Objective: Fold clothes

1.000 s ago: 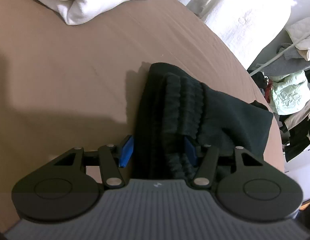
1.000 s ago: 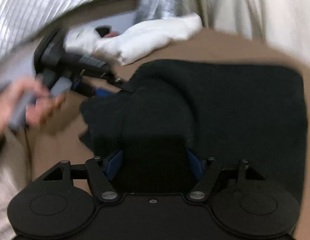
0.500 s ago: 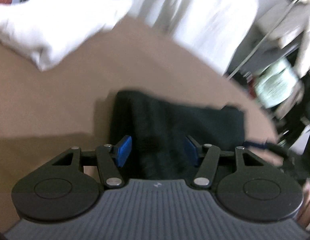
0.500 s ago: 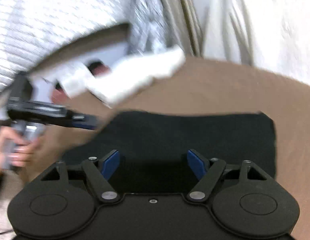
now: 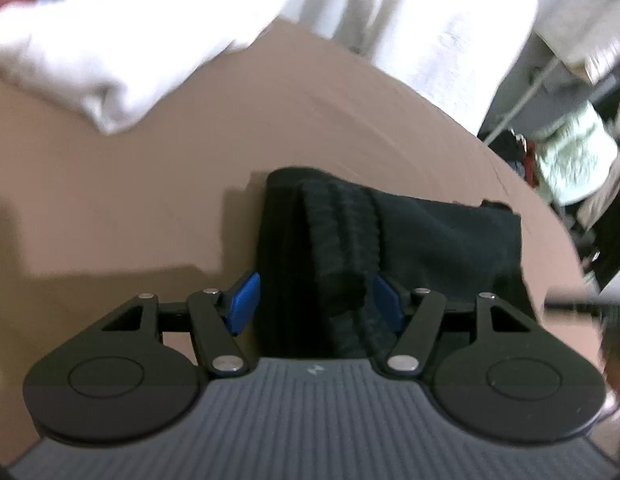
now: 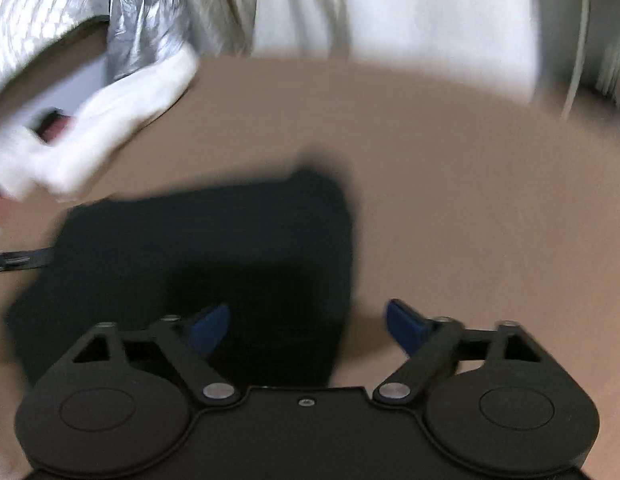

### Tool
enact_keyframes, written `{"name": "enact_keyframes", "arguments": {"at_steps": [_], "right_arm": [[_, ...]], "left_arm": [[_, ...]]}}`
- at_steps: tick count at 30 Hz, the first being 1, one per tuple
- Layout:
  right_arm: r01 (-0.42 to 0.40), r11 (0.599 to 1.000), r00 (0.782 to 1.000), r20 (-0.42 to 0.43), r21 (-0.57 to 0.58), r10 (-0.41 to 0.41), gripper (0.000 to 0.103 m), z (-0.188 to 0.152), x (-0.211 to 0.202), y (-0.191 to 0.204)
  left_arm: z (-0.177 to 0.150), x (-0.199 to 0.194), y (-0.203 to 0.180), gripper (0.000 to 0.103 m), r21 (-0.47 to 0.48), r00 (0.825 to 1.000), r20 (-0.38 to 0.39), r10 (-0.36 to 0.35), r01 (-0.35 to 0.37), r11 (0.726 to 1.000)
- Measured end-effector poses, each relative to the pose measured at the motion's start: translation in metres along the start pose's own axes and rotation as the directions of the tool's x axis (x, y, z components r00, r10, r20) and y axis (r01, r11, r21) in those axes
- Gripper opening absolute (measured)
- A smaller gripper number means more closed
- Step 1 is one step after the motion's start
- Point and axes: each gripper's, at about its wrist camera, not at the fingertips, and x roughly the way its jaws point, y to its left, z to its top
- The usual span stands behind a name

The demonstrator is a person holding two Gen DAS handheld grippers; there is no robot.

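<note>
A black folded garment (image 5: 429, 240) with a ribbed elastic waistband lies on the brown bed sheet (image 5: 150, 200). In the left wrist view my left gripper (image 5: 315, 304) has its blue pads either side of the waistband fold, with the cloth between them. In the right wrist view the same black garment (image 6: 214, 248) lies flat, left of centre. My right gripper (image 6: 308, 326) is open wide and empty, above the garment's right edge and the bare sheet (image 6: 489, 220).
A white folded cloth (image 5: 122, 48) lies at the far left of the bed, also in the right wrist view (image 6: 106, 120). White bedding (image 5: 409, 12) is piled behind. Clothes (image 5: 569, 160) hang off the bed's right side.
My right gripper let go of the black garment, opened wide and drew back to the right. The garment now lies flat and folded. My left gripper stays at the waistband.
</note>
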Motion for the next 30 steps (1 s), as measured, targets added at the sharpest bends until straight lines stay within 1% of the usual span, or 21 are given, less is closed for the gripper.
{"name": "enact_keyframes", "arguments": {"at_steps": [1,2,4,6,7,8,9,11,13,14,15,16,17,18,19,20,21,23,26,28,30], "right_arm": [[-0.066,0.993,0.997,-0.04,0.097,0.07,0.092,-0.008,0.006,-0.015],[-0.126,0.972,0.987,-0.071,0.196,0.143,0.092,-0.016,0.012,-0.03],[-0.146,0.953,0.981,-0.086,0.265,0.174,0.092,-0.019,0.028,-0.04],[-0.161,0.93,0.974,-0.097,0.331,0.204,0.095,-0.023,0.045,-0.051],[-0.181,0.928,0.971,-0.091,0.326,0.222,0.097,-0.02,0.052,-0.05],[-0.201,0.926,0.967,-0.085,0.32,0.24,0.103,-0.017,0.059,-0.05],[-0.225,0.925,0.964,-0.071,0.305,0.258,0.103,-0.014,0.063,-0.048],[-0.272,0.922,0.955,-0.043,0.274,0.294,0.103,-0.01,0.069,-0.043],[-0.317,0.917,0.944,-0.015,0.242,0.331,0.103,-0.005,0.075,-0.038],[-0.34,0.913,0.937,-0.002,0.225,0.349,0.103,-0.003,0.078,-0.035],[-0.361,0.909,0.93,0.01,0.208,0.367,0.1,0.0,0.081,-0.033],[-0.352,0.915,0.935,0.03,0.197,0.353,0.094,0.0,0.081,-0.032],[-0.324,0.931,0.946,0.042,0.168,0.322,0.067,0.0,0.076,-0.027],[-0.295,0.946,0.956,0.055,0.138,0.29,0.047,0.0,0.071,-0.022],[-0.264,0.958,0.964,0.068,0.109,0.258,0.043,0.0,0.066,-0.018],[-0.233,0.969,0.971,0.083,0.08,0.226,0.035,0.0,0.061,-0.013],[-0.208,0.977,0.974,0.098,0.043,0.203,0.032,0.001,0.053,-0.005],[-0.137,0.99,0.981,0.13,-0.045,0.142,0.031,-0.002,0.045,0.013],[-0.091,0.99,0.975,0.191,-0.111,0.111,0.024,-0.002,0.023,0.021],[-0.11,0.982,0.953,0.263,-0.154,0.148,0.021,-0.006,-0.006,0.022],[-0.131,0.98,0.929,0.325,-0.152,0.175,0.019,-0.004,-0.03,0.021]], "left_arm": [[0.0,0.0,0.004,0.064,-0.029,1.0,0.002,-0.024,0.024,0.999],[-0.001,0.001,0.009,0.068,-0.057,0.999,0.004,-0.045,0.045,0.997],[-0.001,0.008,0.021,0.076,-0.121,0.995,-0.028,-0.094,0.09,0.989],[-0.005,0.027,0.033,0.082,-0.201,0.981,-0.111,-0.16,0.136,0.97],[-0.008,0.036,0.036,0.084,-0.222,0.975,-0.145,-0.171,0.136,0.965],[-0.011,0.045,0.037,0.084,-0.231,0.97,-0.174,-0.168,0.126,0.965],[-0.013,0.05,0.037,0.084,-0.228,0.967,-0.185,-0.175,0.131,0.965],[-0.013,0.056,0.034,0.085,-0.204,0.964,-0.171,-0.204,0.168,0.964],[-0.014,0.062,0.034,0.086,-0.202,0.964,-0.153,-0.218,0.185,0.962],[-0.014,0.065,0.033,0.081,-0.2,0.964,-0.145,-0.224,0.193,0.96],[-0.015,0.067,0.032,0.072,-0.2,0.965,-0.135,-0.223,0.194,0.96],[-0.015,0.065,0.03,0.069,-0.2,0.969,-0.129,-0.21,0.182,0.963],[-0.016,0.063,0.027,0.065,-0.201,0.973,-0.126,-0.193,0.165,0.966],[-0.016,0.06,0.023,0.063,-0.198,0.978,-0.121,-0.172,0.146,0.969],[-0.017,0.058,0.018,0.063,-0.184,0.982,-0.113,-0.15,0.128,0.975],[-0.018,0.057,0.013,0.062,-0.162,0.986,-0.107,-0.128,0.11,0.981],[-0.017,0.056,0.008,0.061,-0.138,0.988,-0.101,-0.113,0.099,0.986],[-0.014,0.051,0.001,0.059,-0.088,0.991,-0.086,-0.101,0.093,0.992],[-0.014,0.036,-0.003,0.054,-0.031,0.991,-0.043,-0.124,0.123,0.992],[-0.012,0.028,-0.001,0.054,-0.021,0.987,-0.011,-0.162,0.162,0.987],[-0.009,0.025,0.001,0.053,-0.034,0.98,0.011,-0.2,0.2,0.979]]}}
